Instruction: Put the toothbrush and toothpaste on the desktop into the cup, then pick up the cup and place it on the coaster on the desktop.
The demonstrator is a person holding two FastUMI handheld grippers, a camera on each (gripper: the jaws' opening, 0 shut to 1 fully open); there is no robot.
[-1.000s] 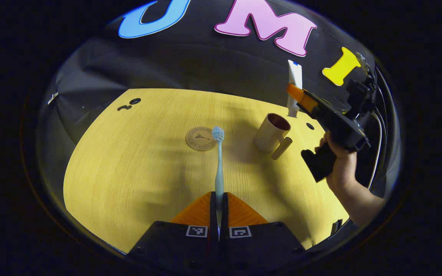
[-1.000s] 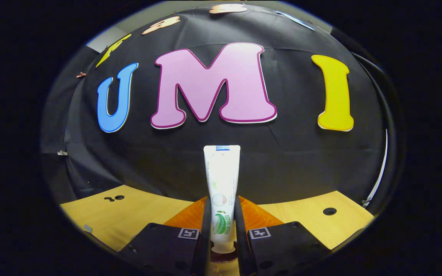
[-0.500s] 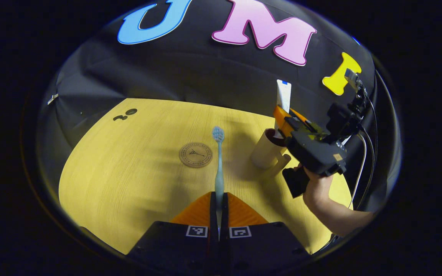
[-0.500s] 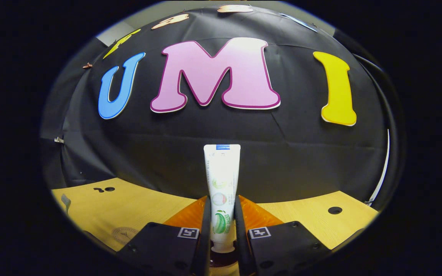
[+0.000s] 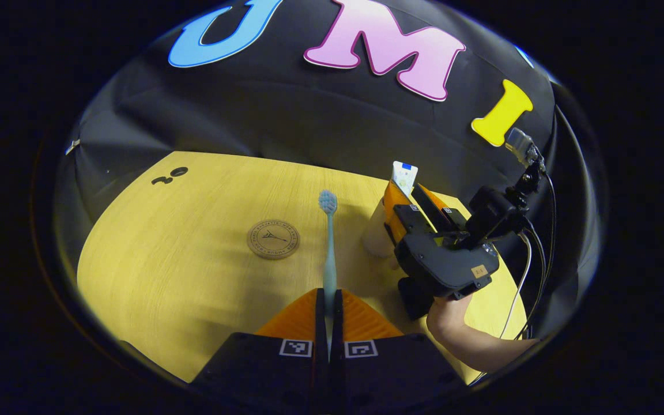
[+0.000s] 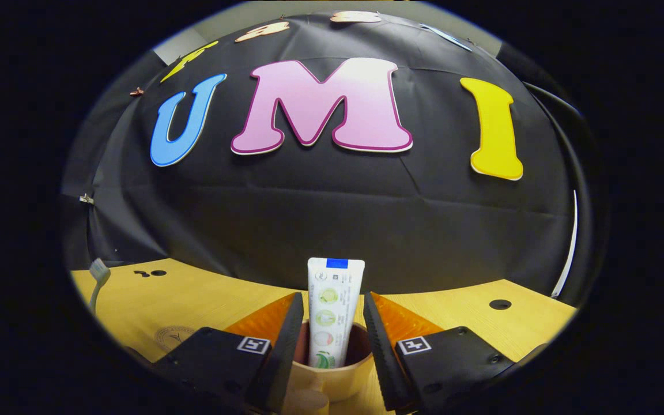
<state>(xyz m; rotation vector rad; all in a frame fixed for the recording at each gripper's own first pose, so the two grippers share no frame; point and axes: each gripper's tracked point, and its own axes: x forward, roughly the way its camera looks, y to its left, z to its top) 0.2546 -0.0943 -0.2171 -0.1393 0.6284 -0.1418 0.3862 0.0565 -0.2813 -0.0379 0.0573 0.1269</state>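
In the right gripper view the white toothpaste tube (image 6: 332, 308) stands upright inside the tan cup (image 6: 332, 377). My right gripper (image 6: 330, 331) is open, its fingers on either side of the tube and apart from it. In the left gripper view my left gripper (image 5: 328, 314) is shut on the handle of the pale blue toothbrush (image 5: 328, 242), whose bristle head points away over the table. The round coaster (image 5: 273, 238) lies to the left of the brush. Farther right, the cup (image 5: 375, 233) and tube (image 5: 404, 176) are partly hidden behind the right gripper (image 5: 412, 202) and the hand holding it.
The wooden tabletop (image 5: 193, 230) has small dark holes at the far left (image 5: 169, 176) and a hole at the far right (image 6: 500, 304). A cable (image 5: 539, 242) trails behind the right gripper. The toothbrush head (image 6: 99, 269) and coaster (image 6: 173, 337) appear at the left in the right gripper view.
The right gripper lowered the toothpaste into the cup and opened, letting it go. The left gripper keeps holding the toothbrush and has shifted slightly.
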